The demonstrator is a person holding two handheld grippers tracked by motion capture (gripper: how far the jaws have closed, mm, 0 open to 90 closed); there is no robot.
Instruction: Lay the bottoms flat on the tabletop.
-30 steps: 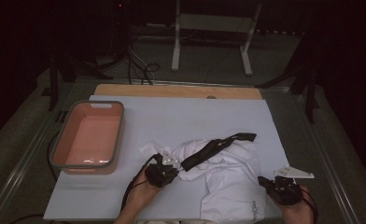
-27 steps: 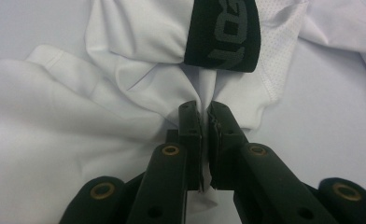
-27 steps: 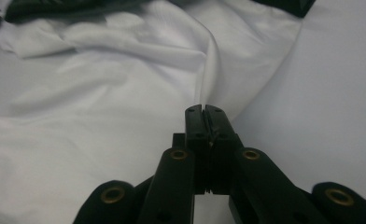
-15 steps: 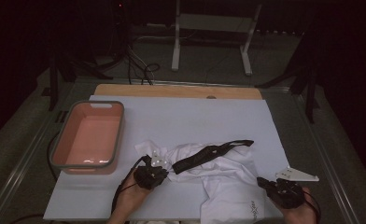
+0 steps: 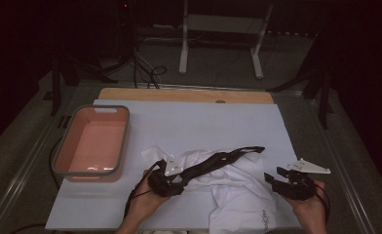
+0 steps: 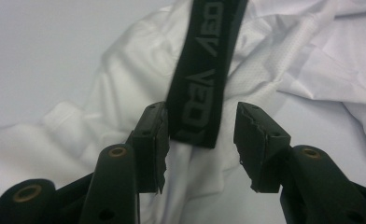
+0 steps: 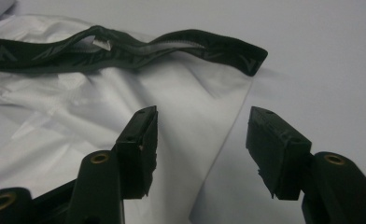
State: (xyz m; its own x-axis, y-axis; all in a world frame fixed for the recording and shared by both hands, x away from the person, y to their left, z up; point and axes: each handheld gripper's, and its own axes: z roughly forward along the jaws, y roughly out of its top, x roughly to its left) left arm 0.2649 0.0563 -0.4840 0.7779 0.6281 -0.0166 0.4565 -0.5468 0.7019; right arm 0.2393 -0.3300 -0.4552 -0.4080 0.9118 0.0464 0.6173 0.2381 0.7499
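White fabric, a crumpled pair of shorts (image 5: 233,183) with a black elastic waistband (image 5: 218,160), lies near the front edge of the pale sheet (image 5: 194,122) that covers the table, right of its middle, with one leg reaching to the front edge itself. The waistband runs slantwise across the top of the cloth, from the left gripper (image 5: 172,181) up toward the right, and bears grey lettering. In the left gripper view the left gripper (image 6: 202,137) has its jaws parted, having just been opening; the loose end of the waistband (image 6: 202,70) hangs down between the fingertips (image 6: 153,135), close to the left pad, and neither pad presses on it. The right gripper (image 5: 276,179) sits at the right side of the shorts, near the front right corner of the sheet, held in a hand (image 5: 308,204). In the right gripper view the right gripper (image 7: 202,144) also stands spread, its jaws having just been opening, over the edge of the white cloth (image 7: 125,107) where it meets the bare sheet; the pads grip nothing, and the far end of the waistband (image 7: 246,58) lies beyond them. A pink tub with a grey rim (image 5: 62,151) stands on the left side of the sheet, well apart from the shorts.
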